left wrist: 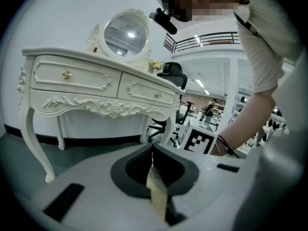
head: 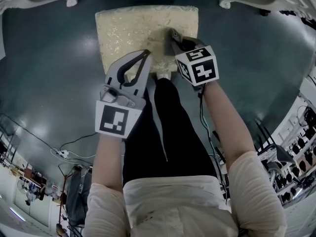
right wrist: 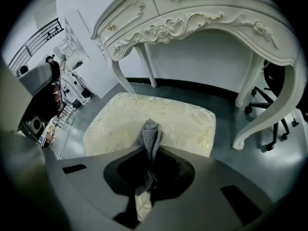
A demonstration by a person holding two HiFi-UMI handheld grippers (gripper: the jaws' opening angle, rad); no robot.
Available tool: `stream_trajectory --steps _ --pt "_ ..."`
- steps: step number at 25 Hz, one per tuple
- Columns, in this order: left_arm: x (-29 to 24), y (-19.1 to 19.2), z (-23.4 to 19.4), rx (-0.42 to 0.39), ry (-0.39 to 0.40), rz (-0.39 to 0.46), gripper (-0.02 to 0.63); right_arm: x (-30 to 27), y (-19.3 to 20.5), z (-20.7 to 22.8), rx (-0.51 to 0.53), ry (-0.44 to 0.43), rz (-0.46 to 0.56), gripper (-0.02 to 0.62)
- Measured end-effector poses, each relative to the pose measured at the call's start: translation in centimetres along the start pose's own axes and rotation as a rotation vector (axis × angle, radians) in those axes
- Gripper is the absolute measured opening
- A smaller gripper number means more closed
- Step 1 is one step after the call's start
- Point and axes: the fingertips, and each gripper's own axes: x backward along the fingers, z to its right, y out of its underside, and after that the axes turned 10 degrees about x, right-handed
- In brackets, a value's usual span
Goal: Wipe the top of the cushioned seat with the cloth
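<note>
Nearest to us, our left gripper (head: 144,54) hovers over the near edge of the cushioned seat (head: 128,28). Its jaws are pressed together at the tips with nothing between them, and only a sliver of cream upholstery shows through the gap behind them. Just beside it, our right gripper (head: 174,32) reaches a little farther in over the right half of the seat. Its jaws pinch the cloth (right wrist: 151,136), a grey knitted fold that sticks out past the tips and points down at the seat top. We cannot tell whether the cloth touches the fabric. The seat stands on a dark floor (head: 49,83). Beyond its far edge rises a white carved dressing table (left wrist: 96,81), with an oval mirror (left wrist: 126,32) on its tabletop.
</note>
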Motion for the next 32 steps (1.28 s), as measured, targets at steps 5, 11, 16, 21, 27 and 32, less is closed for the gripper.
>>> stream_trajectory --steps 5,11,16,21,27,32 --pt "-1.5 0.1 2.0 -0.017 0.003 -0.002 0.003 1.1 2.0 2.5 -0.005 0.026 -0.008 0.028" --pt "-2.0 -0.3 3.8 -0.029 0.022 -0.002 0.003 2.7 3.9 4.6 -0.022 0.083 -0.049 0.028" --pt "-1.7 -1.1 4.8 -0.059 0.039 -0.011 0.003 4.4 4.6 5.8 -0.062 0.127 -0.080 0.028" --pt "0.8 -2.0 4.4 -0.083 0.048 0.009 0.003 5.9 2.3 3.6 -0.059 0.138 -0.041 0.028" --pt "4.5 -2.4 3.0 -0.102 0.077 0.025 0.003 5.4 -0.7 -2.1 -0.061 0.105 0.003 0.028" --pt "7.8 -1.3 -0.1 -0.094 0.070 0.007 0.003 2.8 -2.3 -7.1 -0.077 0.062 0.017 0.028"
